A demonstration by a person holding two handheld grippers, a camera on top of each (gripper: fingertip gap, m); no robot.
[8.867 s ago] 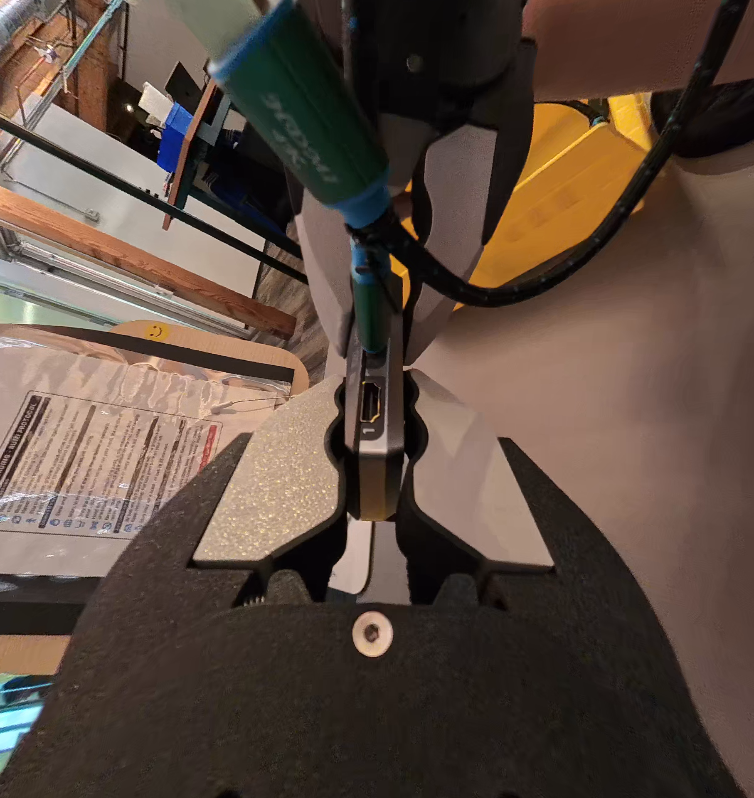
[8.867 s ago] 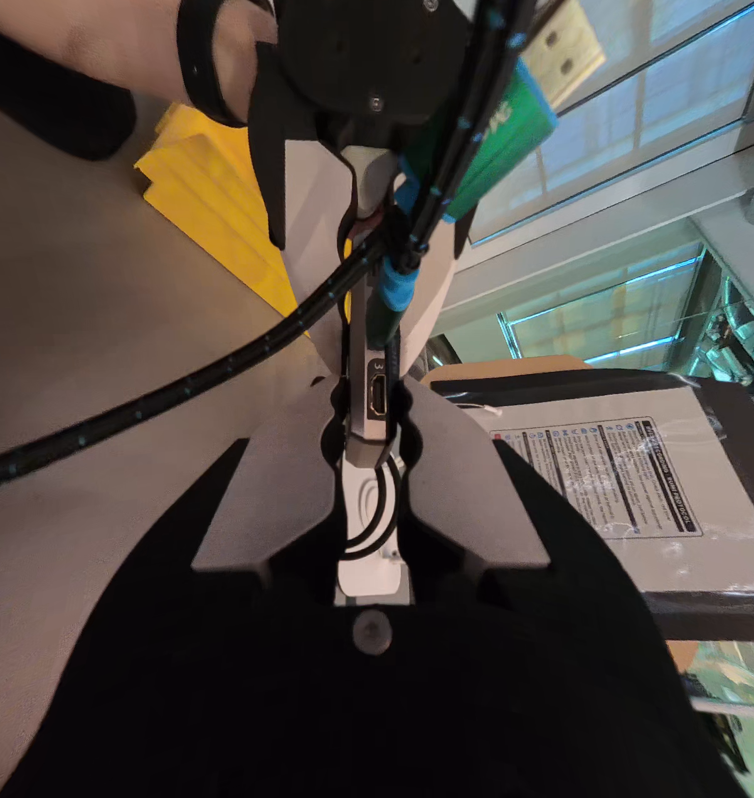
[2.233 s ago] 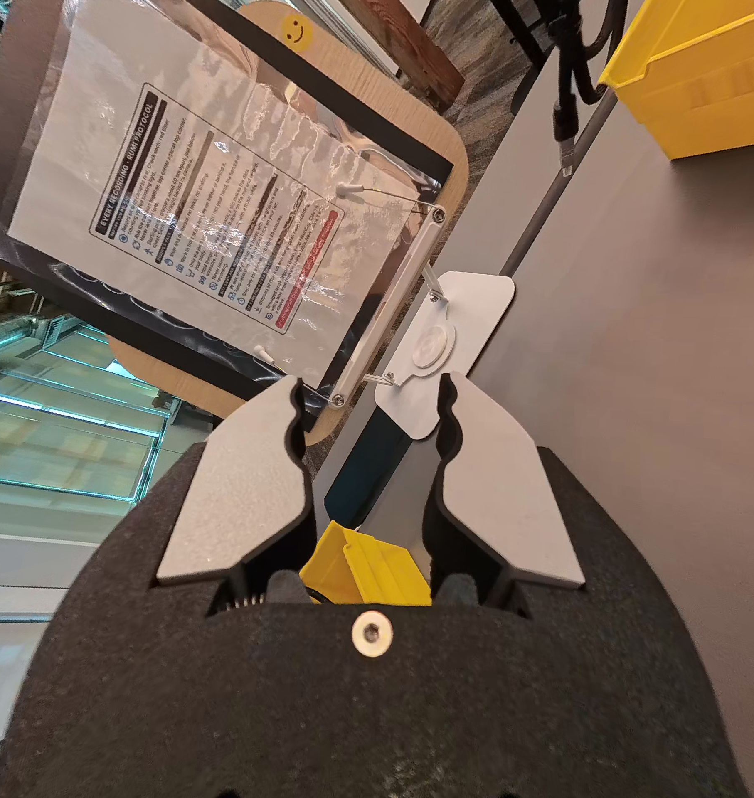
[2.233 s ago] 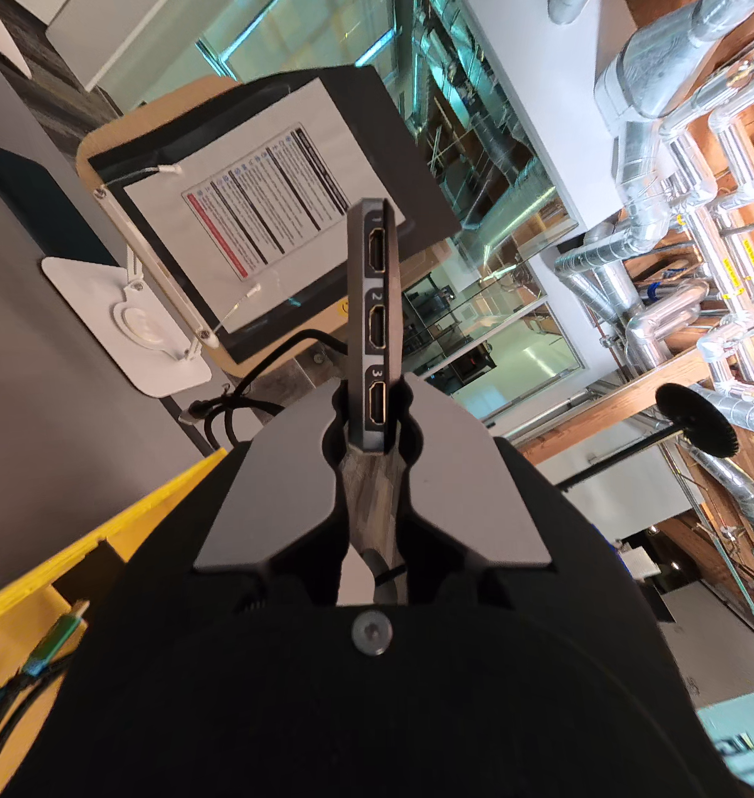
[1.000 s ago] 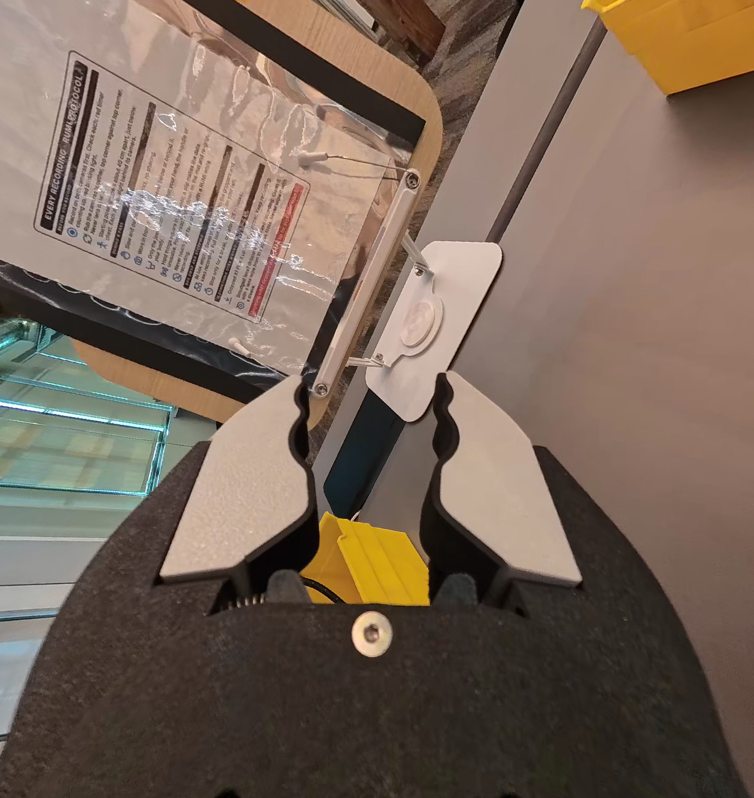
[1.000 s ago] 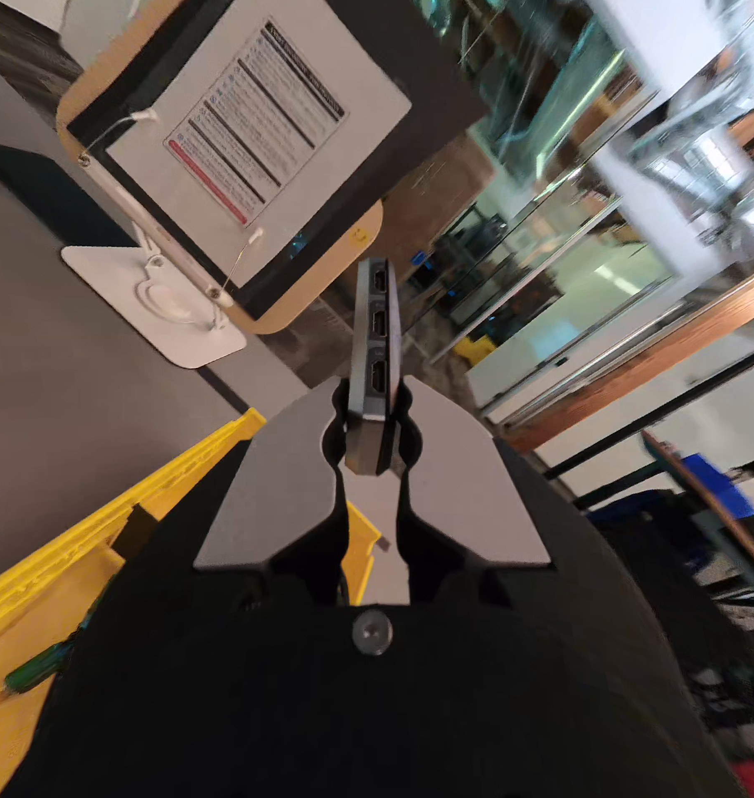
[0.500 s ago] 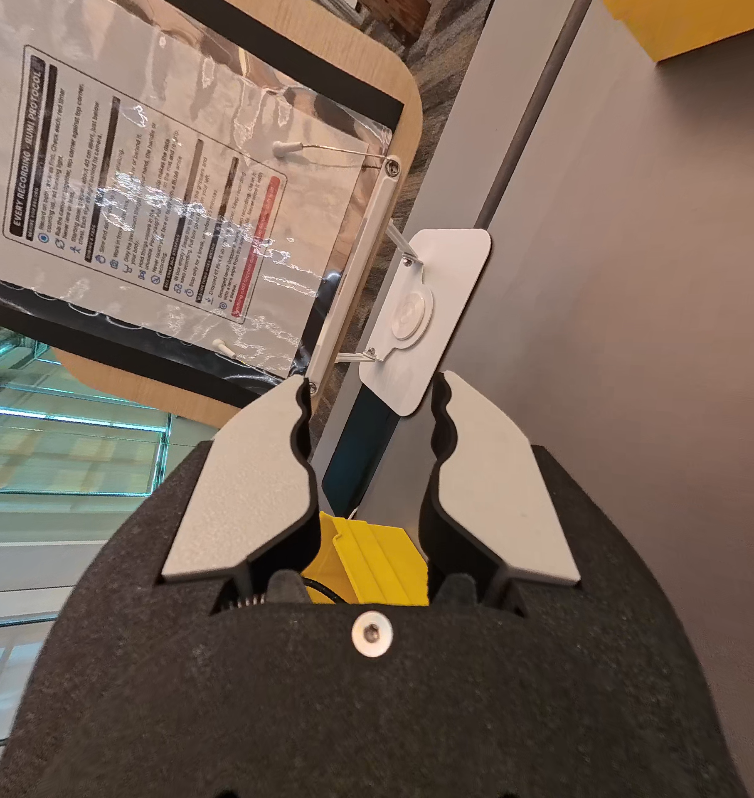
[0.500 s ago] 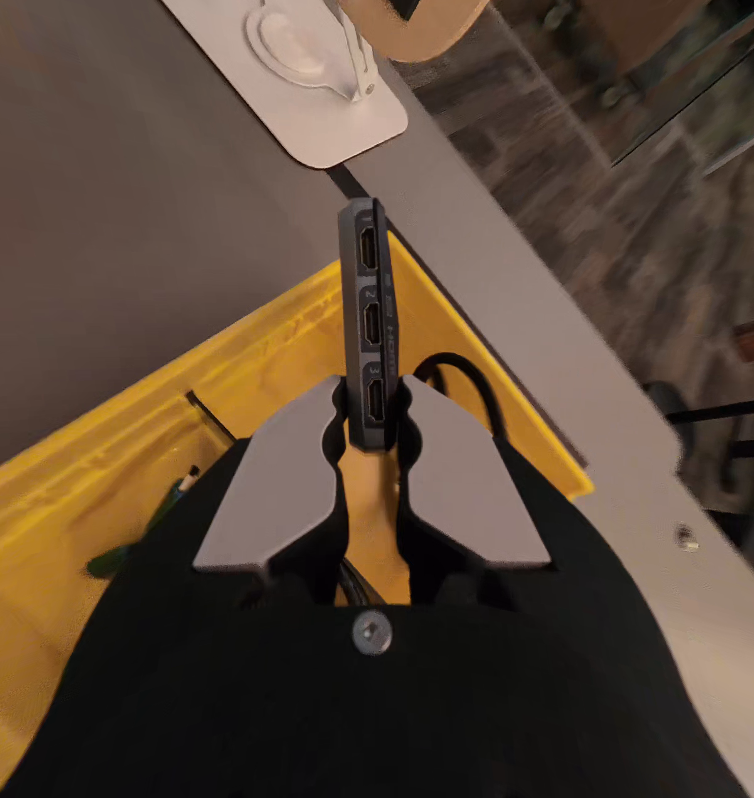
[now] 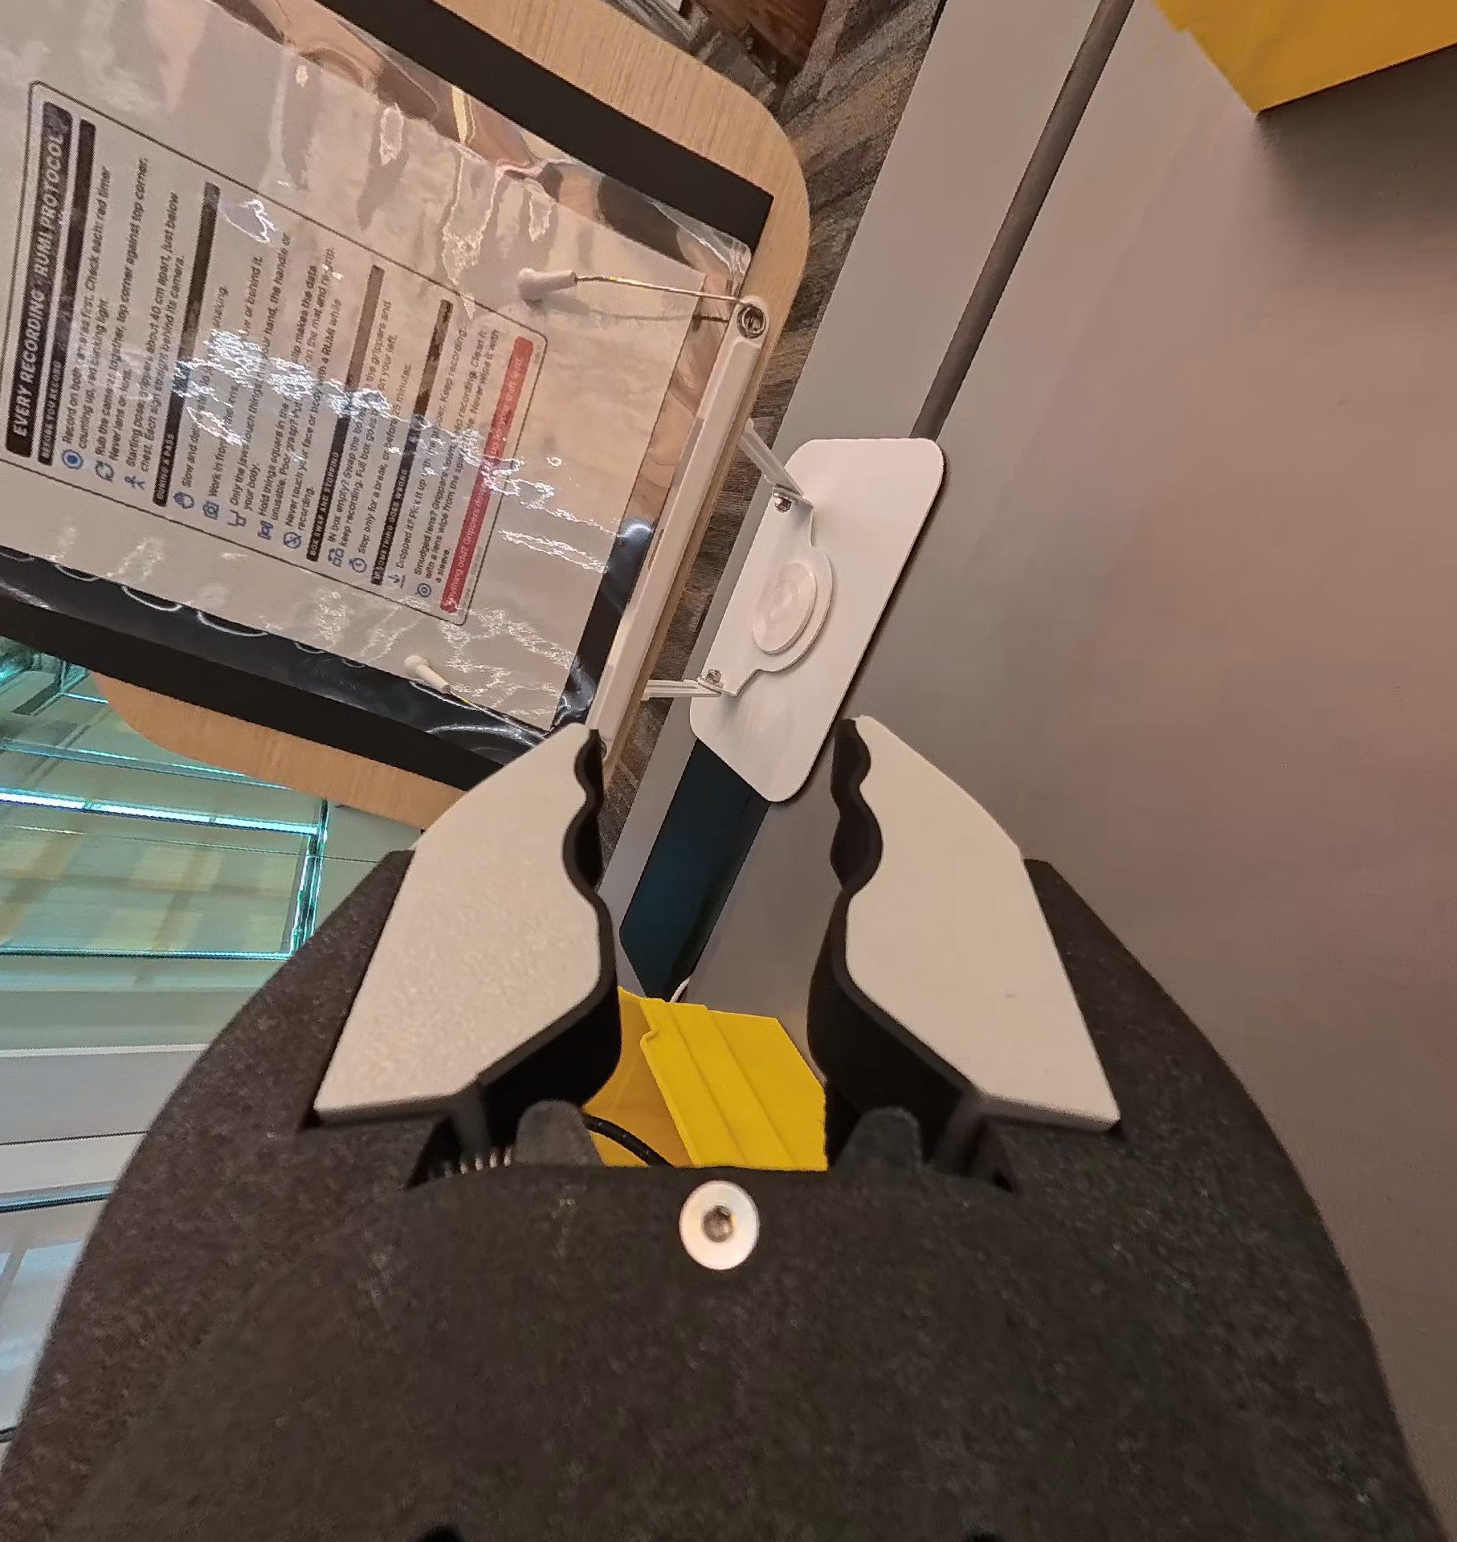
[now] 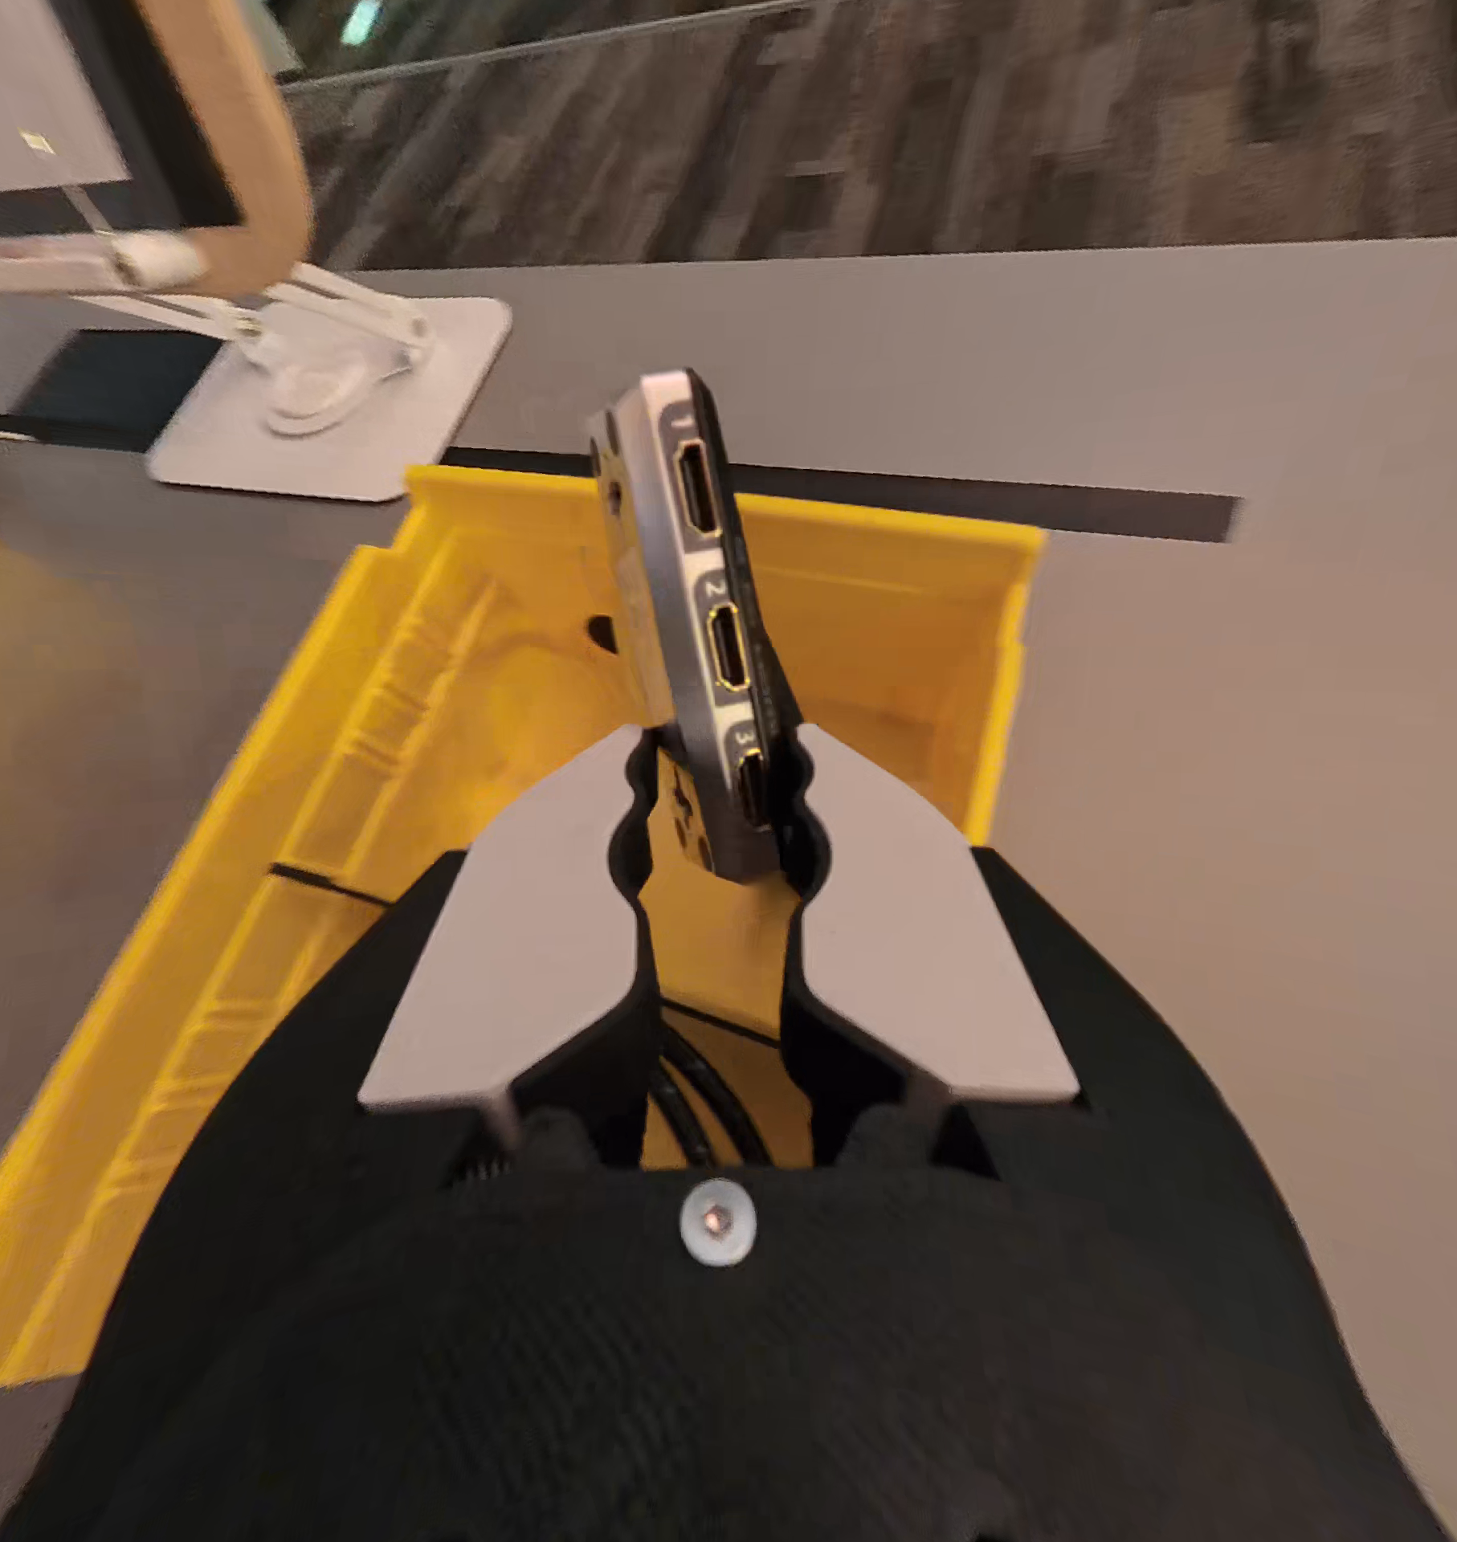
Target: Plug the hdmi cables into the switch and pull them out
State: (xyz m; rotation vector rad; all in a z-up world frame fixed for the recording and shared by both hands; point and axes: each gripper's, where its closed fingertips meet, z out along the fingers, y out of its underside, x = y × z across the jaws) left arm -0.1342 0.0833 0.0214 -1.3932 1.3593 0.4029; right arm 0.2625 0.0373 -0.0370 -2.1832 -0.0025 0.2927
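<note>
In the left wrist view, the left gripper [image 9: 715,751] was spread and empty. In the right wrist view, the right gripper [image 10: 718,755], jaws parted, loosely bracketed the HDMI switch [image 10: 692,617] over the yellow bin [image 10: 992,659]; all three ports were empty, so unplugging appeared done.

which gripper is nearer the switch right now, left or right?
Right. The right gripper has the switch between its fingers over the yellow bin. The left gripper is open and empty; no switch shows in its view.

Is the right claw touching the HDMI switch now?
Touching. In the right wrist view the switch leans against one finger of the right claw; the other stands apart.
</note>
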